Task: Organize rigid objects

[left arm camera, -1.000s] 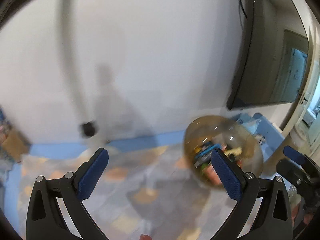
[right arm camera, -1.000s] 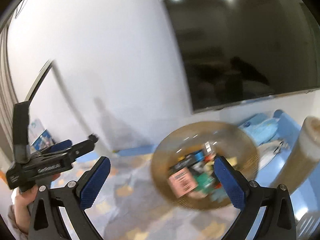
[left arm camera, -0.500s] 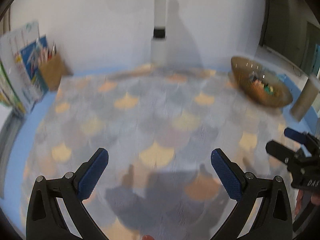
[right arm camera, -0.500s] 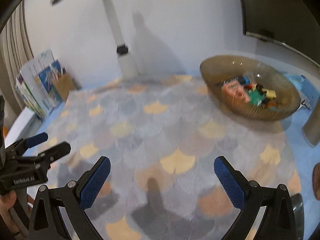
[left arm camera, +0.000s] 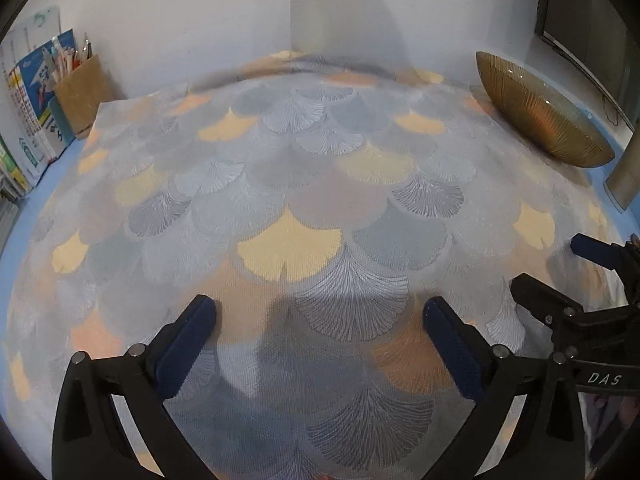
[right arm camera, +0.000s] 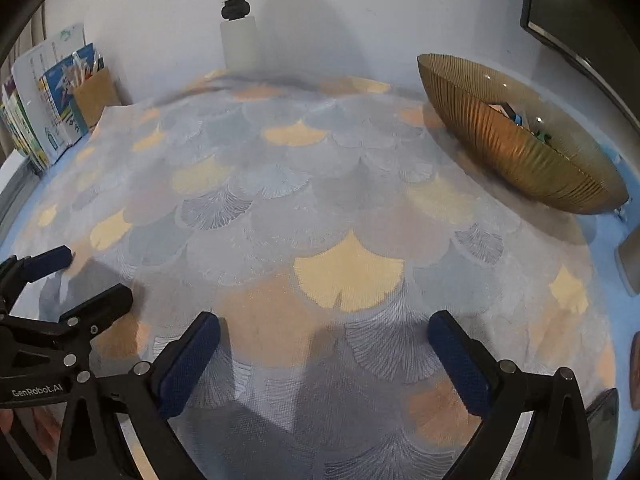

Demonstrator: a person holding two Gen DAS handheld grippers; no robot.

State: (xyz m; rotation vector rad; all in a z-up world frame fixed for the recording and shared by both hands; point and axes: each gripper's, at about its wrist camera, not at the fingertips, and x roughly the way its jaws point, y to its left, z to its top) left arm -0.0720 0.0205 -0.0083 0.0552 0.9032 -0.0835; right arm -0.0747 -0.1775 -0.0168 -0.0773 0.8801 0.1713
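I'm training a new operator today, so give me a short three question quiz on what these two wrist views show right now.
1. True or false: the left hand-held gripper is shut on a toy.
2. Which side of the patterned mat does the amber ribbed bowl sit on, seen from the right wrist view?
3. The cardboard pen holder stands: A) beside the books B) inside the bowl C) between the fingers.

Key: 1 false, it is open and empty. 2 the far right. 3 A.
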